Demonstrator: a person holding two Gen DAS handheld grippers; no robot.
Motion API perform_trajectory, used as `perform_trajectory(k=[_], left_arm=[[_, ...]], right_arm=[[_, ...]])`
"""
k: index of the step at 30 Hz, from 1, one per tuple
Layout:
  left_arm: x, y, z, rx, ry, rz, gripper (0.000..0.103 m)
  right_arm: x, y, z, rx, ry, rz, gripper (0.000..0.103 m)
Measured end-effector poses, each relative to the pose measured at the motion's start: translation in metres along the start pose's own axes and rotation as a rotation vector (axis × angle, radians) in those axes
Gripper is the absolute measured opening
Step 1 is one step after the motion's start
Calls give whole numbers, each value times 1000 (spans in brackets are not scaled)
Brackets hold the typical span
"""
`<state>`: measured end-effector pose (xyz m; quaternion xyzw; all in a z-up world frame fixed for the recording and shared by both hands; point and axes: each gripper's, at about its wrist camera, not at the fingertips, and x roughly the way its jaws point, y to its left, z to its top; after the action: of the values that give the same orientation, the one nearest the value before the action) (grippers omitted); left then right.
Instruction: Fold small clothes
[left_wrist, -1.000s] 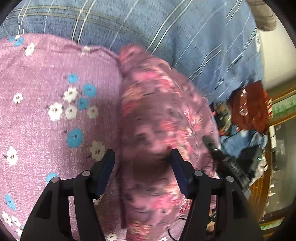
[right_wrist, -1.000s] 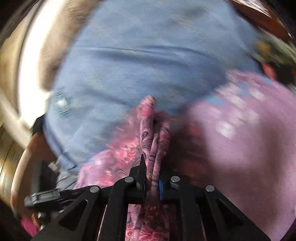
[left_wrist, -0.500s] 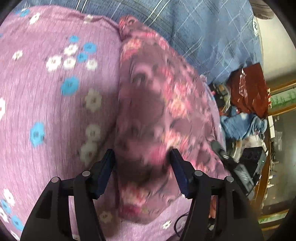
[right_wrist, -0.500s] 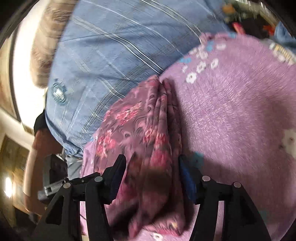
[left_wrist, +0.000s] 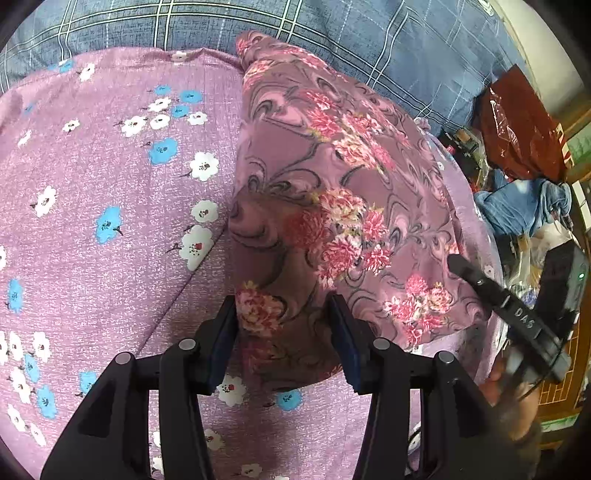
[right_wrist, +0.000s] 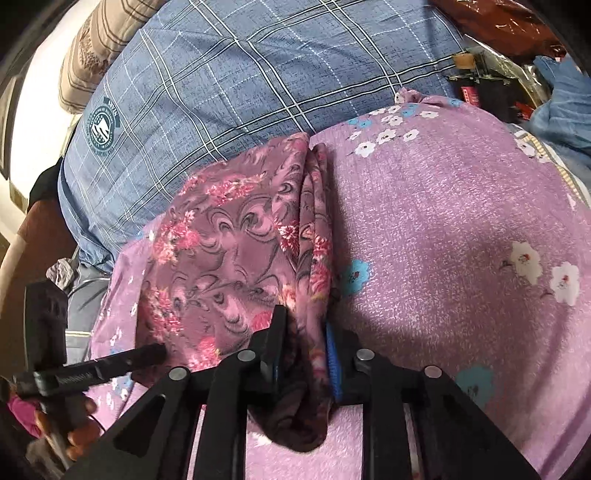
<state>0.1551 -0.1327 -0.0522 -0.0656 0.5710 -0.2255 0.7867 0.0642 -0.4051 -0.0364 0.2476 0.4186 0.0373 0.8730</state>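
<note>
A folded mauve garment with pink flowers (left_wrist: 332, 206) lies on a purple blanket with blue and white flowers (left_wrist: 110, 221). My left gripper (left_wrist: 284, 325) is open, its fingers either side of the garment's near end. The garment also shows in the right wrist view (right_wrist: 236, 251), with its layered folded edge on the right. My right gripper (right_wrist: 301, 339) has its jaws closing on that edge near the garment's near corner, with the cloth bunched between the pads. The right gripper's tip shows in the left wrist view (left_wrist: 465, 269); the left gripper's tip shows in the right wrist view (right_wrist: 147, 354).
A blue plaid quilt (right_wrist: 258, 74) lies behind the blanket. A striped pillow (right_wrist: 99, 44) sits at the far left in the right wrist view. A dark red plastic bag (left_wrist: 517, 122) and blue clothes (left_wrist: 524, 206) clutter the bed's right side.
The garment was laid down on the purple blanket. My right gripper let go and opened, then narrowed again around the folded edge. My left gripper stayed open and moved in over the garment.
</note>
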Motion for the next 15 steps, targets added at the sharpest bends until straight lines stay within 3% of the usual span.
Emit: perform_trajectory(k=[4, 9, 15], left_arm=[[-1, 1, 0, 1, -7, -5, 48], [0, 0, 6, 11, -26, 16, 48], [-13, 8, 25, 31, -81, 34, 49]], right_arm=[[-13, 6, 8, -35, -5, -40, 23], [-20, 5, 35, 0, -49, -39, 38], [0, -2, 78, 66, -51, -16, 47]])
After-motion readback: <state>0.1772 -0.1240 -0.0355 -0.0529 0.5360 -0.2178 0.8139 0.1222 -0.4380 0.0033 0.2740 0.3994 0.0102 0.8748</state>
